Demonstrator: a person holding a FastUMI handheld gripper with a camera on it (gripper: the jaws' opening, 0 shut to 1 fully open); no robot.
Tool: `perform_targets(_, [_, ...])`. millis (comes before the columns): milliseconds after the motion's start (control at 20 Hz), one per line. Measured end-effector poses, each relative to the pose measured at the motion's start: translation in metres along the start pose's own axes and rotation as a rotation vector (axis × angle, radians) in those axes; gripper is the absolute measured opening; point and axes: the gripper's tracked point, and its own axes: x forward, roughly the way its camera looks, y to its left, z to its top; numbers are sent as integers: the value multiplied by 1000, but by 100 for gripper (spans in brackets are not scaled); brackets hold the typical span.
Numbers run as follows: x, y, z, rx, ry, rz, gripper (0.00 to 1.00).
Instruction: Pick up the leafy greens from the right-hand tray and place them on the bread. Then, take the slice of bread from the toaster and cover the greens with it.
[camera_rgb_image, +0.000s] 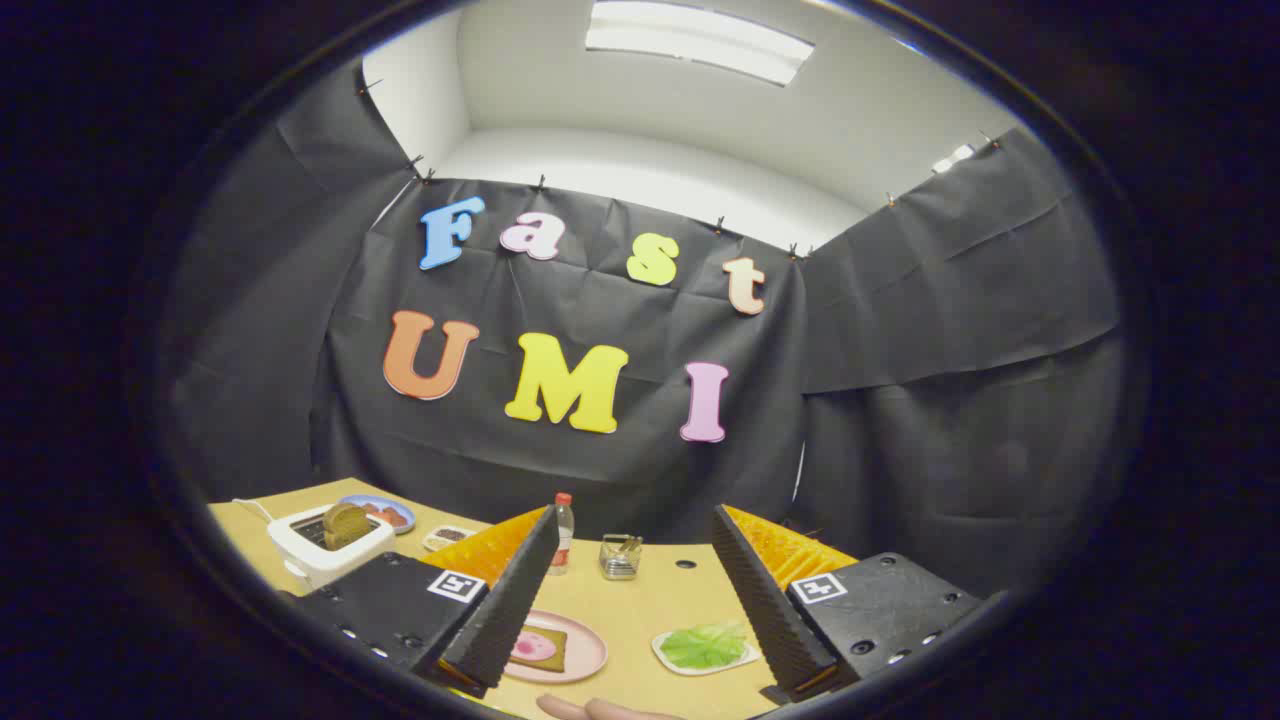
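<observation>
Green and flat, the leafy greens (704, 645) lie on a small white tray (668, 657) just inside the right finger of the claw (635, 600), whose fingers are spread wide and grasp nothing. Nearer the left finger sits the pink plate (585, 650) with bread (540, 647). Beyond it stands the toaster (325, 545), apparently holding a slice (345, 523).

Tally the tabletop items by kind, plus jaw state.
Plates/trays: 4: pink plate, white tray, blue plate, small tray
Bread slices: 2: bread on plate, bread in toaster
Leafy greens: 1
Toaster: 1
Bottle: 1
Metal container: 1
Total: 10
Gripper jaws open, holding nothing.
</observation>
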Motion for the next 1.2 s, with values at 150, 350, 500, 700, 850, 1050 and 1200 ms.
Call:
perform_targets(150, [0,12,-15,38,65,53,95])
perform_targets(350, [0,18,-24,54,97,78,95])
perform_targets(500, [0,18,-26,50,100,70,95])
perform_targets(700, [-3,23,-34,47,123,88,95])
perform_targets(850, [-1,19,-39,45,128,80,95])
perform_targets(1050, [7,14,-50,58,145,76,95])
perform_targets(1200, [24,3,-74,69,186,65,95])
